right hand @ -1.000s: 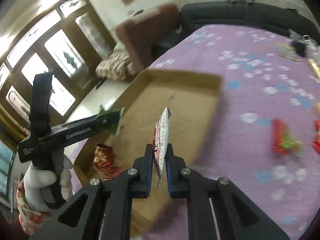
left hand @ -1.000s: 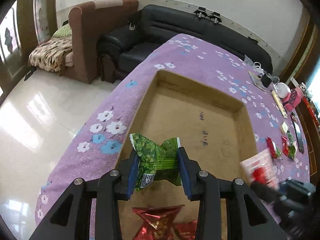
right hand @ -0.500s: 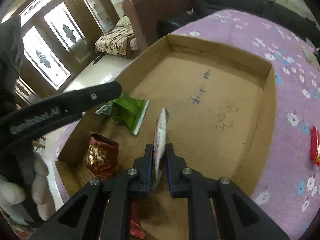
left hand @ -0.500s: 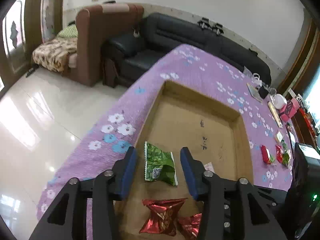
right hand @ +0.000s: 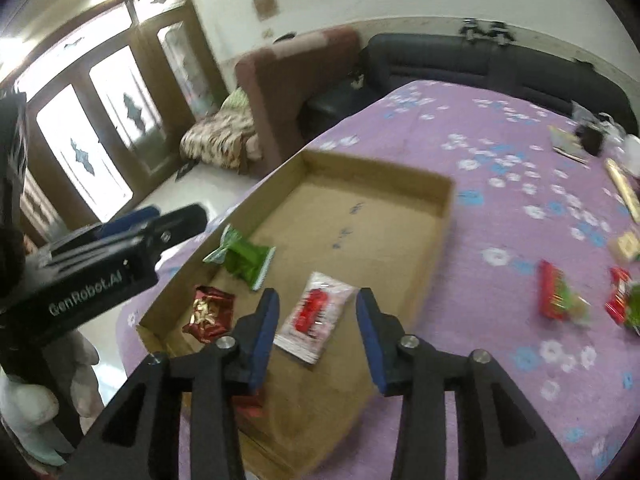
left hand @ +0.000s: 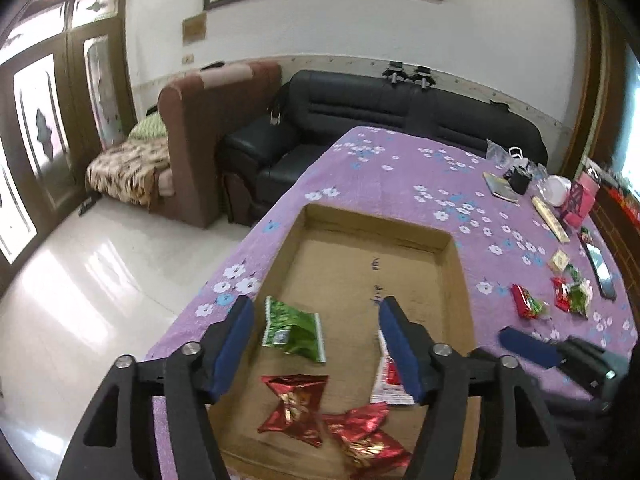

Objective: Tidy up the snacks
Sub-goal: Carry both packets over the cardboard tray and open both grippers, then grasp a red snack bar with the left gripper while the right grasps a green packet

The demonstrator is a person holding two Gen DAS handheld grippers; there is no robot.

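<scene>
Left gripper (left hand: pixel 316 344): jaws have just been opening and stand spread, nothing between the pads; the green packet (left hand: pixel 293 329) lies flat on the box floor below.
Right gripper (right hand: pixel 318 336): jaws have just been opening, parted, nothing pinched; the white-and-red packet (right hand: pixel 318 316) rests on the cardboard under them.
Cardboard box (left hand: pixel 460 264): shallow and open-topped, evidently the collecting place; two red foil packets (left hand: pixel 294 404) sit at its near end.
Counter (left hand: pixel 400 168): purple flowered cloth; more loose snacks (left hand: pixel 528 306) wait beside the box, likely next.
</scene>
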